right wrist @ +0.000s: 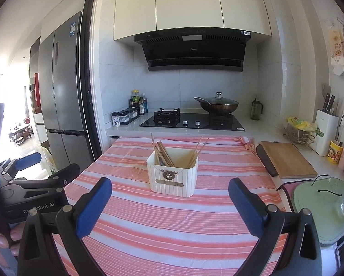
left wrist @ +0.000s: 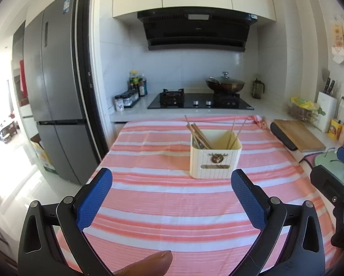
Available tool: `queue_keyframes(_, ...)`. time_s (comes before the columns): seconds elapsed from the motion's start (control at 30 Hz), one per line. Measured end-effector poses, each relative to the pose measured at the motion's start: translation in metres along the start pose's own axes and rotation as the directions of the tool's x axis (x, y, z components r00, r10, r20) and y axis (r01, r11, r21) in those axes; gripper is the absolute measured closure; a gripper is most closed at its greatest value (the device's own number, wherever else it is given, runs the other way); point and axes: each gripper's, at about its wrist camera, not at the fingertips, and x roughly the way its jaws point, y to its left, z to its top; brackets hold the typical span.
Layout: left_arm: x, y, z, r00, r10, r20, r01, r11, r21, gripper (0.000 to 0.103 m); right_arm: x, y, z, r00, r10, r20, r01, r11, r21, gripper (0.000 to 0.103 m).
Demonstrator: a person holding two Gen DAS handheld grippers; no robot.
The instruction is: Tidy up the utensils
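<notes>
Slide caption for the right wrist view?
Open right gripper facing cream utensil holder of chopsticks on striped tablecloth.

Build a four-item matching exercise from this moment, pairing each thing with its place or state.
Things:
1. chopsticks
2. lidded wok
3. cutting board
4. right tool

Places or states:
A. on the counter right of the striped cloth
B. open, holding nothing
C. standing in the cream holder
D. on the stove burner

Pairs: 1-C, 2-D, 3-A, 4-B

Bare striped cloth (right wrist: pixel 172 230) ahead; only utensil holder (right wrist: pixel 172 174) midway
</notes>
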Motion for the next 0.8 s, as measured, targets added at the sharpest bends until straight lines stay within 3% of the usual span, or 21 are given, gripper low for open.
queue_keyframes(0.27,-0.004,-0.003,0.0,0.999,-0.042,-0.008,0.042,0.999,0.012,0.0,-0.008,0.006,0.0,1.0,0.012,0.002,-0.012,1.0,-0.013,0.0)
queue_keyframes(0.8,-0.009,-0.003,0.0,0.999,-0.043,-0.001,0.043,0.999,0.014,0.0,-0.019,0.012,0.001,0.999,0.016,0.028,-0.015,1.0,-0.023,0.0)
